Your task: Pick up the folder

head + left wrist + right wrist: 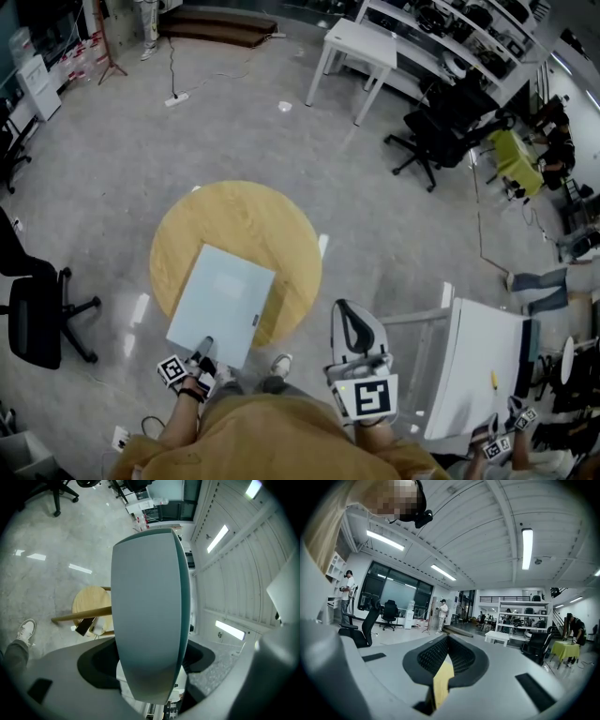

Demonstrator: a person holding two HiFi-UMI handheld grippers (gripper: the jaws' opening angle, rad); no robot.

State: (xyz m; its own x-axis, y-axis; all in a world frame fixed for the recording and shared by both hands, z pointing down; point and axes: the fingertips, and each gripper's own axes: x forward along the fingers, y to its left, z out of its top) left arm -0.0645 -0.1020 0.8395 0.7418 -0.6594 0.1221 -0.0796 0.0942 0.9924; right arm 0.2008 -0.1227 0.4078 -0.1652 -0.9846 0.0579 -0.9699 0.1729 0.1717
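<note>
Folder (221,302): pale grey, flat on the round wooden worktop (253,216), near edge overhanging toward the person. Left tongs (203,349) straddle that near edge and are closing, with the folder between them; pad contact apparently not yet made. Right tongs (349,315) are pressed together, clear of the worktop.

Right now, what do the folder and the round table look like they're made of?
The folder looks like smooth plastic, maybe coated card: pale blue-grey, flat, with a soft sheen. The round table looks like light wood or veneer: honey-yellow with faint grain streaks.
</note>
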